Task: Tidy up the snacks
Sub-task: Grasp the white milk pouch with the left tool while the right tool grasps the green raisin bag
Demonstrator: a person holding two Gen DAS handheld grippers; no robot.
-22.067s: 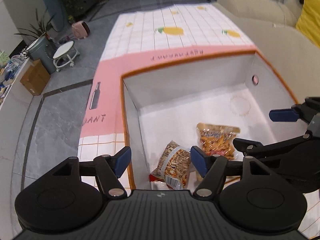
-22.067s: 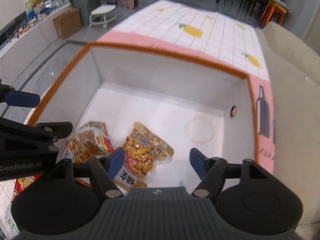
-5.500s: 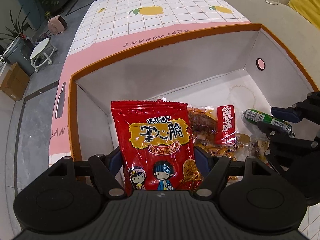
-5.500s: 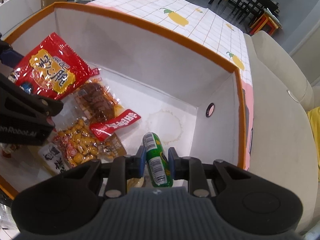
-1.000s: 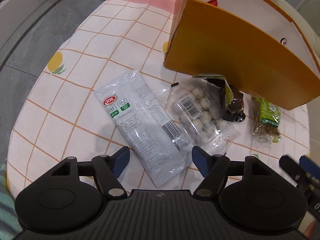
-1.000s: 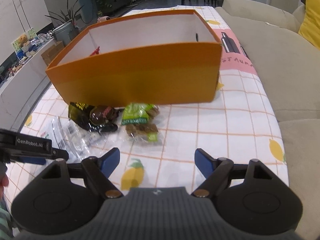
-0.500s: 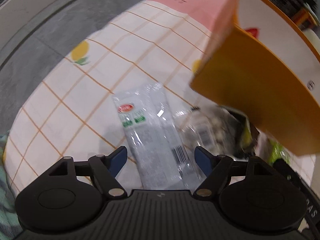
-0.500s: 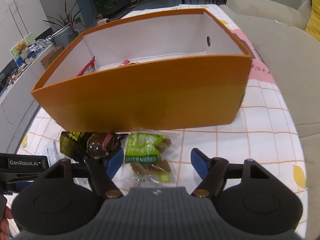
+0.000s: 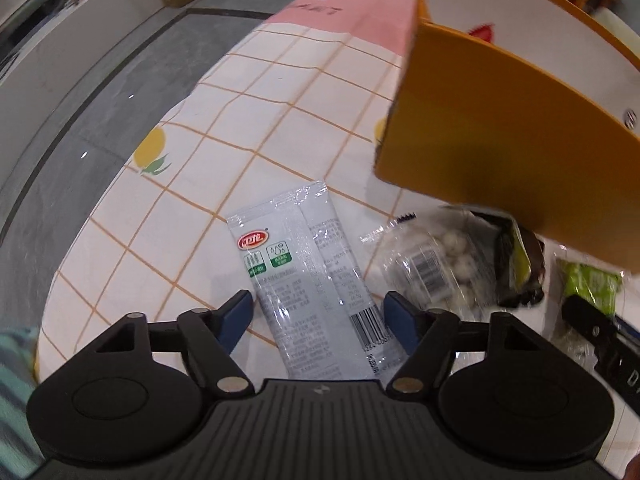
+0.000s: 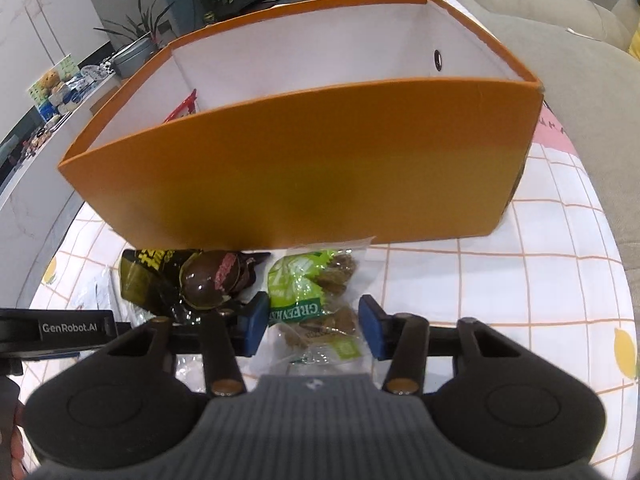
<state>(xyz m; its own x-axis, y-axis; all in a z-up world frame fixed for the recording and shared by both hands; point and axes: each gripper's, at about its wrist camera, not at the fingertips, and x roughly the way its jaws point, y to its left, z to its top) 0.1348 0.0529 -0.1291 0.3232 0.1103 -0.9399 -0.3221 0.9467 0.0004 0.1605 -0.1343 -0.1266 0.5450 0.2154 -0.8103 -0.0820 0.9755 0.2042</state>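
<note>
Below the left tongs (image 9: 318, 316), which have dropped closer within the last second and stand open and empty, the long silvery plastic snack packet (image 9: 308, 280) lies flat on the checked bench (image 9: 256, 136), now between the blue pads.

Over on the right wrist view, the right tongs (image 10: 308, 328), also open, have closed in to straddle the green-labelled clear biscuit bag (image 10: 316, 300) beside the orange cardboard box (image 10: 312, 168). Both grasps look imminent.

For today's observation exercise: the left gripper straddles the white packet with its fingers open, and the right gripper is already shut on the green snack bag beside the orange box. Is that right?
Not quite. In the right wrist view the right gripper is open, its fingers apart on either side of the green snack bag, not shut on it. The rest holds: the left gripper straddles the white packet with fingers open, near the orange box.
</note>
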